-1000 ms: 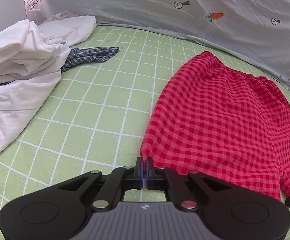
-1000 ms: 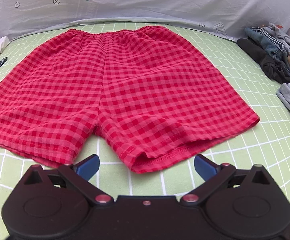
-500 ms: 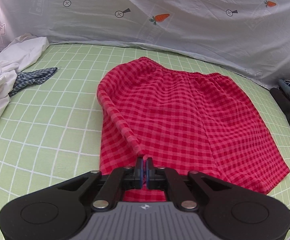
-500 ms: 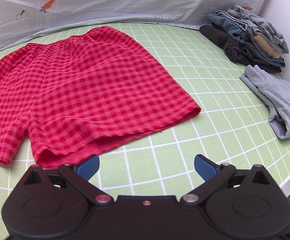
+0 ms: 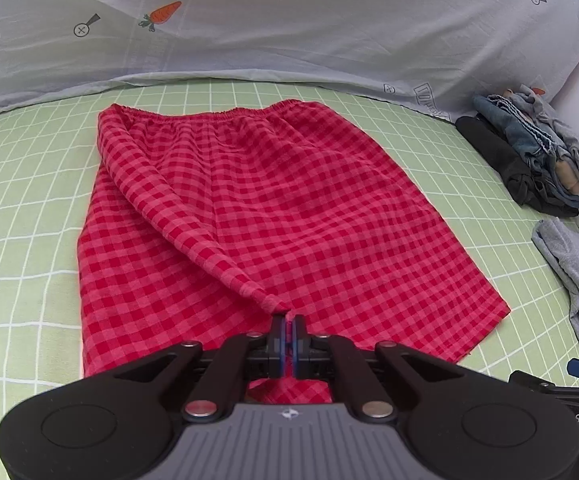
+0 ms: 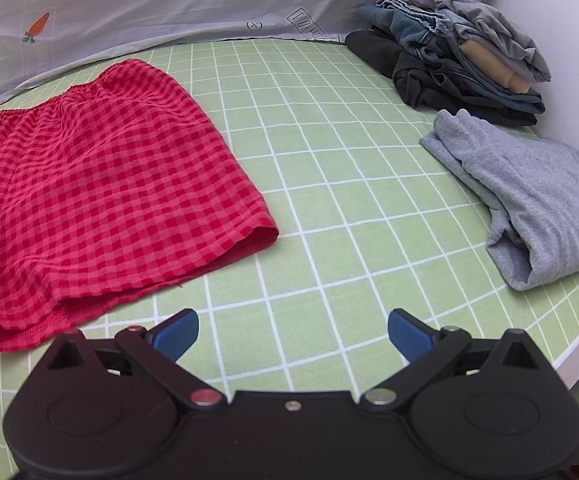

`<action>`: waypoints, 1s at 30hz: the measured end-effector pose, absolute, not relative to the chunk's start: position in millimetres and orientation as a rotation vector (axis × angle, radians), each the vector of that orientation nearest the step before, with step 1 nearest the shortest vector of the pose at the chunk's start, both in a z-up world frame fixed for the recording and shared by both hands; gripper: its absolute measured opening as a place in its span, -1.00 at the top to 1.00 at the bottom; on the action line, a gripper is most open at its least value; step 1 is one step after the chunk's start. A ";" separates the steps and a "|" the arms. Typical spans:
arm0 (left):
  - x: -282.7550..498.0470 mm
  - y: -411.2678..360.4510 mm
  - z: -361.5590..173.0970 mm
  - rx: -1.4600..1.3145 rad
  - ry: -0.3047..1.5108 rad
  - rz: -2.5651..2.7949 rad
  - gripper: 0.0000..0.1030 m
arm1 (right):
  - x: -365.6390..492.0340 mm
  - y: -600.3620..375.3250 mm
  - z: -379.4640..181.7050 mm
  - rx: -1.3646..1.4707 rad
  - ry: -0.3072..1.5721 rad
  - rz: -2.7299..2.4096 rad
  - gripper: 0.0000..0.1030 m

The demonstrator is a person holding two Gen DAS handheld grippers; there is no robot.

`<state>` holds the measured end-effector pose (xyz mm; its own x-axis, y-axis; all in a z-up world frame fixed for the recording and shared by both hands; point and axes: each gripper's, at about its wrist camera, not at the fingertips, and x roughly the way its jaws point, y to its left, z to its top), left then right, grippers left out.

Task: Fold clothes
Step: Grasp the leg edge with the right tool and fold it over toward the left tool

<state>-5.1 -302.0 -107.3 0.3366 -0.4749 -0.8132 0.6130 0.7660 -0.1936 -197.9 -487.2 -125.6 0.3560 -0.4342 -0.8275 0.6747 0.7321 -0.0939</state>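
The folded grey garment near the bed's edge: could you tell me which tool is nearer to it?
Right. The right tool hangs open just beside the grey garment; the left tool is farther off, clamped on the red checked shorts.

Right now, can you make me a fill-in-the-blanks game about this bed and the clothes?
1. The left gripper is shut on the ____ checked shorts.
2. The right gripper is ____ and holds nothing.
3. The sheet under the shorts is ____ with white lines.
4. The backdrop has orange ____ printed on it.

Missing words: red; open; green; carrots
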 end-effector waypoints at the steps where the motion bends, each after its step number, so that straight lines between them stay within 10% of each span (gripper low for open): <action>1: -5.7 -305.1 -113.1 0.155 1.026 -0.706 0.90 | -197.7 -490.5 -125.9 0.279 0.970 -0.723 -0.99; 15: -9.3 -244.9 -101.4 -0.004 1.023 -0.592 0.29 | -137.0 -460.8 -106.5 0.139 0.880 -0.477 -0.95; 30: 1.3 -143.3 -91.8 -0.021 1.026 -0.439 0.23 | -49.0 -348.8 -97.2 0.105 0.857 -0.078 -0.15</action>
